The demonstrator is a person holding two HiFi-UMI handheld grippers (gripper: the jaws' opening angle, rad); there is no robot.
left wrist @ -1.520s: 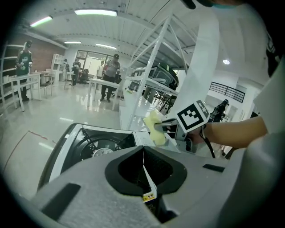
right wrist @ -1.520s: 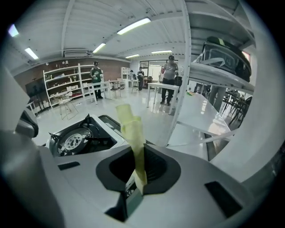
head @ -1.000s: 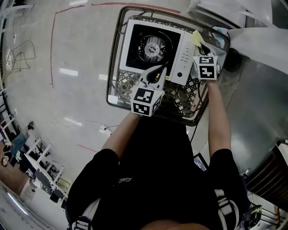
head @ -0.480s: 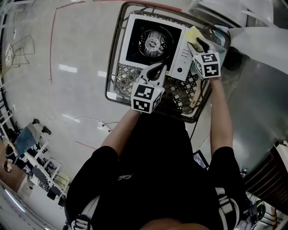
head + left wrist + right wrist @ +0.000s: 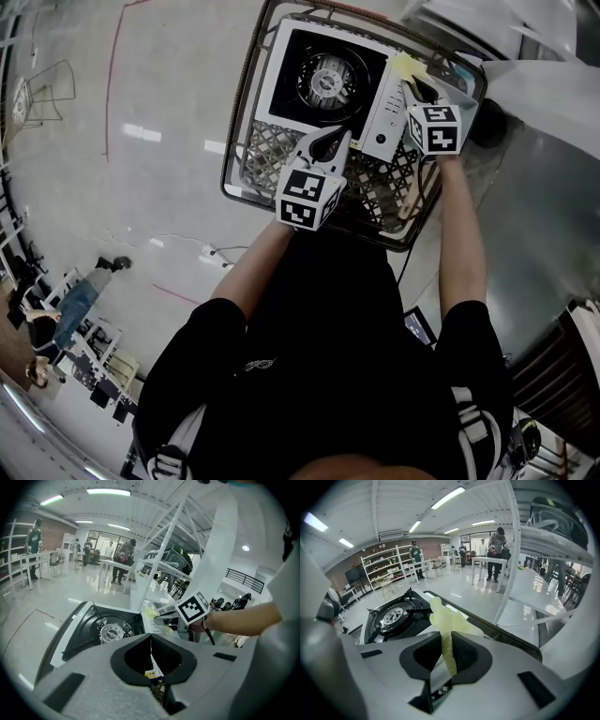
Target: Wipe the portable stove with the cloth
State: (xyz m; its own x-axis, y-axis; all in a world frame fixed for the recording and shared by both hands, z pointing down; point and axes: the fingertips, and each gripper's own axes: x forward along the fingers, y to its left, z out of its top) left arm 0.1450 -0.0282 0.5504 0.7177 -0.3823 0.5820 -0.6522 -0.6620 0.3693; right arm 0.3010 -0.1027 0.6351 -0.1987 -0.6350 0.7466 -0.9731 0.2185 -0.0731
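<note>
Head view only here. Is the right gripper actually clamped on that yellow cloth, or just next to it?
Observer: Clamped. The right gripper view shows the right gripper shut on the pale yellow cloth, a strip pinched between its jaws and the rest bunched beyond them.
Operator: Left gripper carrying anything?
Observer: No. The left gripper view shows the left gripper shut and empty, pointed at the white portable stove with the black burner pan.
</note>
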